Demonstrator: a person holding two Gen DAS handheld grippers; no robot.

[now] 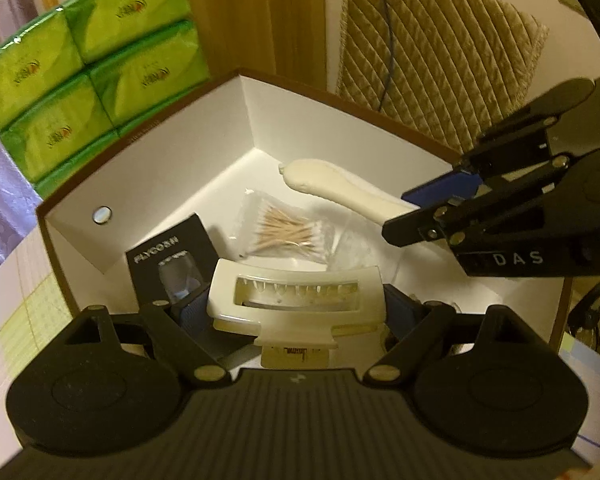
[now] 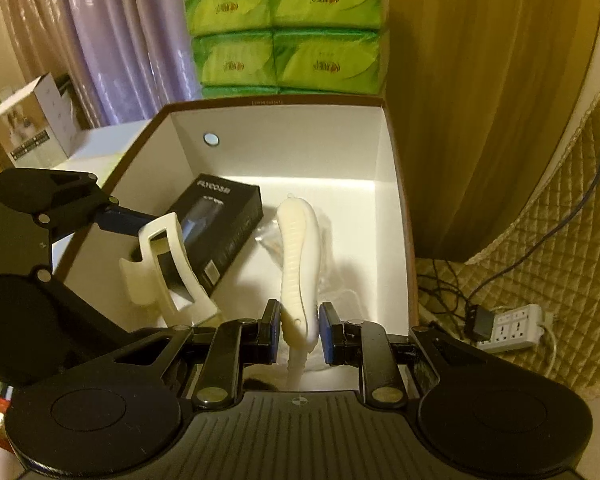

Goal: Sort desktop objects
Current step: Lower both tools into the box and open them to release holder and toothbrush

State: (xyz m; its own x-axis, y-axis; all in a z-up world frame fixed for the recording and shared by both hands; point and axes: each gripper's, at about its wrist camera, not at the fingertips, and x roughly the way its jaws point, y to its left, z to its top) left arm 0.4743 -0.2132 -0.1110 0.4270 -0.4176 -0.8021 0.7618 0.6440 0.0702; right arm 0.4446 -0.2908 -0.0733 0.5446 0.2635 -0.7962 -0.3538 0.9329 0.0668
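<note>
Here the left gripper [image 1: 296, 312] is clamped on a cream hair claw clip [image 1: 294, 300], held just above the near edge of the white-lined storage box [image 1: 204, 120]. The right gripper [image 2: 299, 334] grips the handle end of a cream folding comb [image 2: 298, 256], whose far end reaches down into the box. Beyond the clip, on the box floor, lie a black FLYCO carton [image 1: 172, 256] and a clear bag of cotton swabs [image 1: 286, 232]. Behind the box stand stacked green tissue packs [image 2: 288, 32].
</note>
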